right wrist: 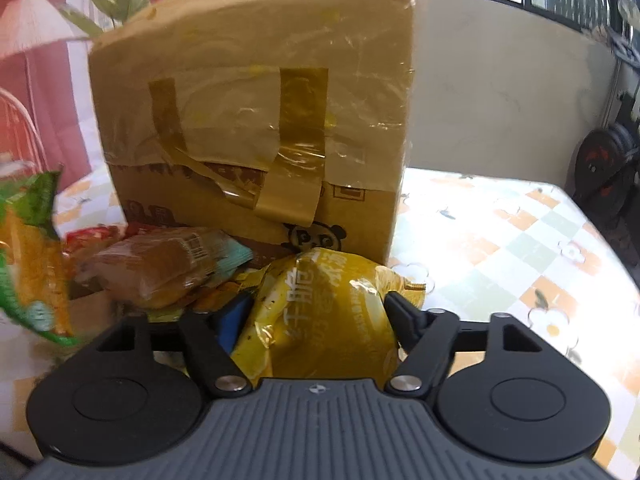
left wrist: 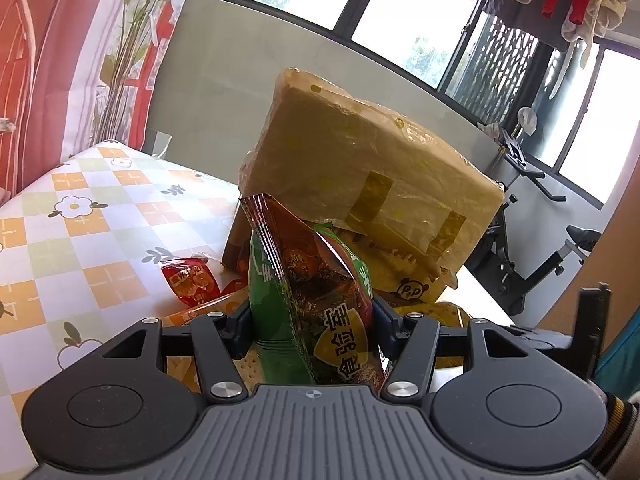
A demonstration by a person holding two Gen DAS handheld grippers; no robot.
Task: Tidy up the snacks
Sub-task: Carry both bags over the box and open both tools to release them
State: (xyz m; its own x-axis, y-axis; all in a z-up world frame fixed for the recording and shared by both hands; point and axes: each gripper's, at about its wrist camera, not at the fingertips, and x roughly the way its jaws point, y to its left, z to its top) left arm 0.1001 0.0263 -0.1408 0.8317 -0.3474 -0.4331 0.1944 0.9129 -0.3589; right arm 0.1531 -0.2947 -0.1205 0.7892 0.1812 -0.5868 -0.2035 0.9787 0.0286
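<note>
Now, from the left wrist, our left gripper [left wrist: 312, 320] is clamped on a shiny green snack bag [left wrist: 304, 300], held up before the taped cardboard box [left wrist: 360, 168]. From the right wrist, our right gripper [right wrist: 316, 320] squeezes a puffy yellow bag [right wrist: 320, 320] resting on the counter [right wrist: 500, 240]. We think slick, crinkly bags could slip out or pop.

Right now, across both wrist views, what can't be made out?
- Cardboard box: its opening and contents are out of sight in both views; only taped sides face the cameras.
- Green snack bag: lower end hidden behind the left claw body, left wrist view.
- Yellow snack bag: near end hidden behind the right claw body; print partly creased.
- Green and orange bag: blurred and cut off by the left edge, right wrist view.
</note>
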